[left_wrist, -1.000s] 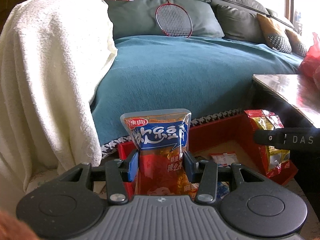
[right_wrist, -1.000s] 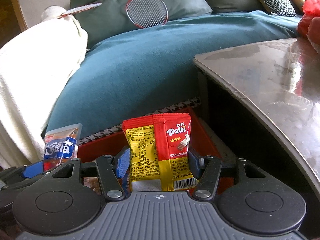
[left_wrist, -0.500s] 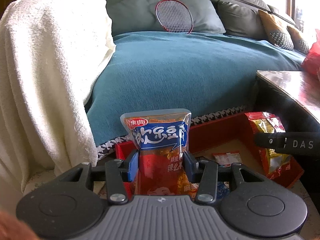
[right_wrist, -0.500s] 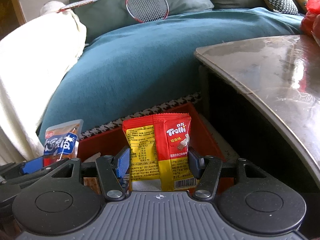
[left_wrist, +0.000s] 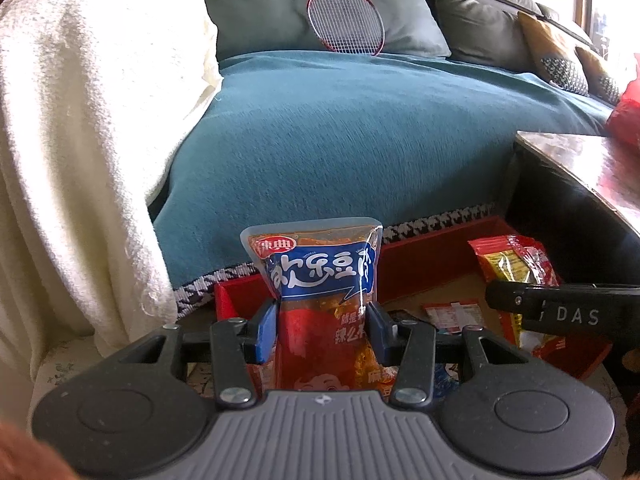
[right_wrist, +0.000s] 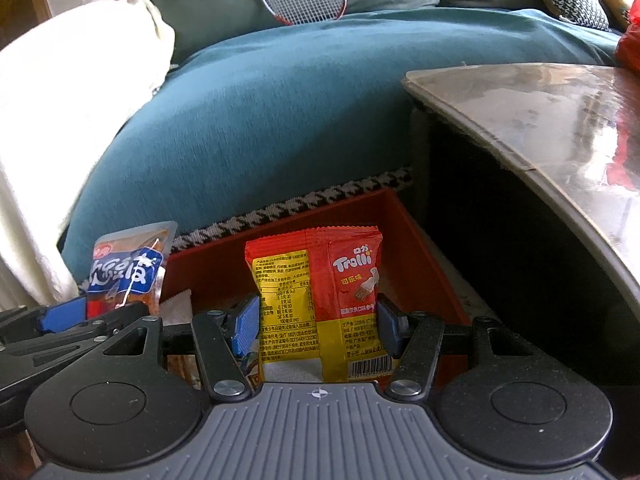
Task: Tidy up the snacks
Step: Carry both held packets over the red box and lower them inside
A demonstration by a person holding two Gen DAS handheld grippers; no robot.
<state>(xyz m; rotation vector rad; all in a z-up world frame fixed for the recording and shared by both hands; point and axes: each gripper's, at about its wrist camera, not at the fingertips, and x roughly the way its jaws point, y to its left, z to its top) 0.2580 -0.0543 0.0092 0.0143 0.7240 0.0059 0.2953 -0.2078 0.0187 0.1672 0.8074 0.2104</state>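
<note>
My left gripper (left_wrist: 322, 330) is shut on a blue and orange snack pouch (left_wrist: 320, 280) and holds it upright over the left end of a red box (left_wrist: 432, 256). My right gripper (right_wrist: 316, 326) is shut on a red and yellow Trolli packet (right_wrist: 320, 292) and holds it upright over the same red box (right_wrist: 404, 256). The Trolli packet shows in the left wrist view (left_wrist: 516, 264) at the box's right end. The pouch shows in the right wrist view (right_wrist: 128, 272) at the left. Loose snack packets (left_wrist: 452, 314) lie inside the box.
The box sits on the floor against a sofa with a teal cover (left_wrist: 360, 132). A white blanket (left_wrist: 80, 140) hangs at the left. A dark table with a glossy top (right_wrist: 560, 128) stands at the right, close to the box. A badminton racket (left_wrist: 344, 26) leans on the cushions.
Both grippers have sunk a little toward the red box with their packets still held. The sofa and racket have shifted upward in both views.
</note>
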